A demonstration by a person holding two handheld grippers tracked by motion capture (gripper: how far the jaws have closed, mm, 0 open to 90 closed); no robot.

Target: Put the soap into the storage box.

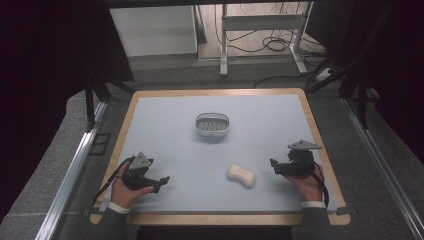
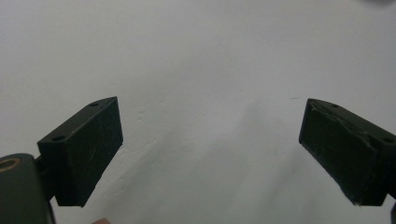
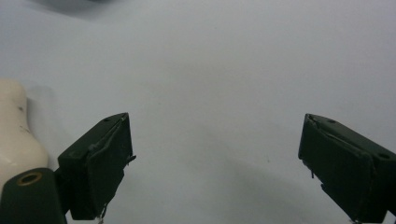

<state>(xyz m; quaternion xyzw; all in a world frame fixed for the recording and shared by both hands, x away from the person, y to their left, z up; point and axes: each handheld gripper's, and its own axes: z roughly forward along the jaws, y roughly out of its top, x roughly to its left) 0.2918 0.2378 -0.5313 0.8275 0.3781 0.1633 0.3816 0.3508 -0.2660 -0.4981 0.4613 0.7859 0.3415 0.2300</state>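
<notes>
High view: soap bar lies untouched on tabletop, well apart from soap dish; both grippers' fingers spread wide, empty. Transfer not yet begun.

from my high view the bench is evenly lit from above, while the room around it drops into deep shadow at both sides. in both gripper views i get soft, slightly blurred pictures with faint shadows on the pale surface and no glare.
</notes>
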